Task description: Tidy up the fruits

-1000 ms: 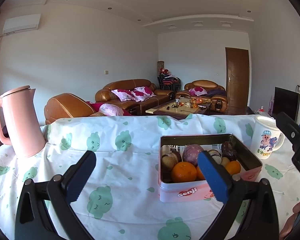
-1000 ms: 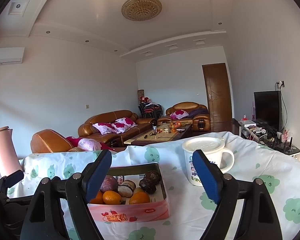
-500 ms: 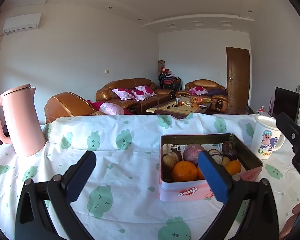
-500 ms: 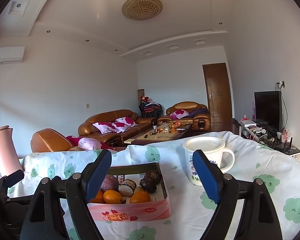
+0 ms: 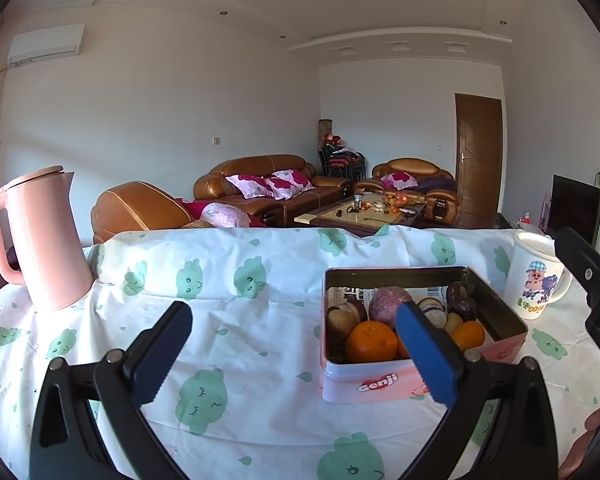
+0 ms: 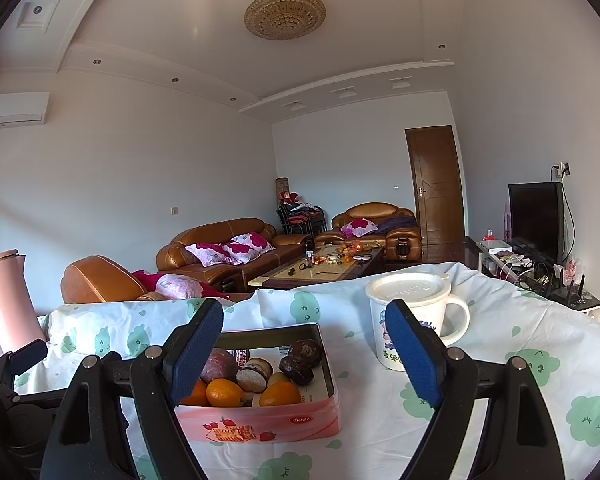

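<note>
A pink rectangular tin stands on the cloth-covered table and holds several fruits: oranges, a purple round fruit and dark brown ones. My left gripper hovers open in front of the tin's left part, nothing between its blue pads. My right gripper is also open, held near the tin's front side, with nothing between its pads. The right gripper's black frame shows at the right edge of the left wrist view.
A pink kettle stands at the table's left rear. A white lidded mug with a cartoon print stands right of the tin. The cloth has green prints. Sofas and a coffee table lie beyond the far edge.
</note>
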